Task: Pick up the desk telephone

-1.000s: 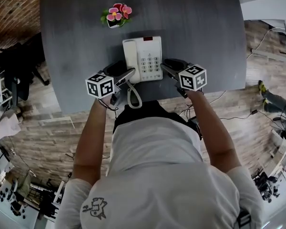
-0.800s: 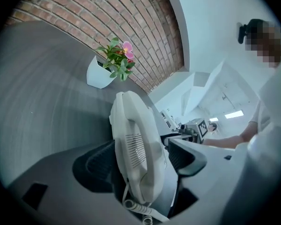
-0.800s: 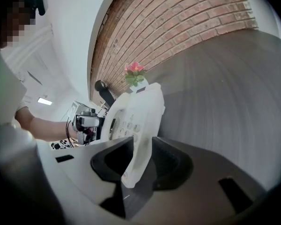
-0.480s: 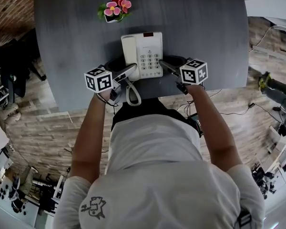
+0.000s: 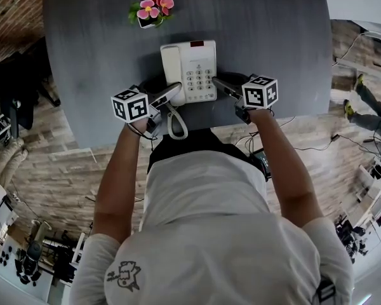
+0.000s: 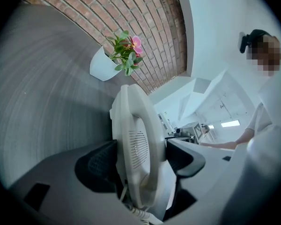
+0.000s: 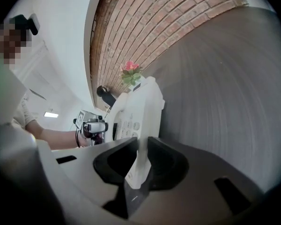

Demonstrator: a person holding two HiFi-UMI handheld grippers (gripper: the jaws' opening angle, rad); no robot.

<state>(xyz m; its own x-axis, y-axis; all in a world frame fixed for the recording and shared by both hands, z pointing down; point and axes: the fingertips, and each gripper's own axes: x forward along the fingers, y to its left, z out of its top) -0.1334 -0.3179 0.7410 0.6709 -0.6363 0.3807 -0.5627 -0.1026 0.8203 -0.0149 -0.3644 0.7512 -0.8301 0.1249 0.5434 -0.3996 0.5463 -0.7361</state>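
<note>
The white desk telephone (image 5: 193,68) lies on the grey table (image 5: 273,37), handset on its left side, keypad to the right. My left gripper (image 5: 171,93) reaches in from the near left. Its jaws are closing, and its pads touch both sides of the phone's handset edge (image 6: 138,144), which stands between them at the left gripper (image 6: 140,156). My right gripper (image 5: 219,84) comes from the near right. Its jaws are closing too, with the pads against the phone's thin right edge (image 7: 136,111) at the right gripper (image 7: 141,161).
A small white pot of pink flowers (image 5: 151,9) stands behind the phone, towards the far left. The coiled cord (image 5: 176,124) hangs over the table's near edge, against the person's body. Brick wall and wooden floor surround the table.
Both grippers have closed in a little on the phone's sides, the right one's jaws narrowing around the edge. The phone still lies on the table.
</note>
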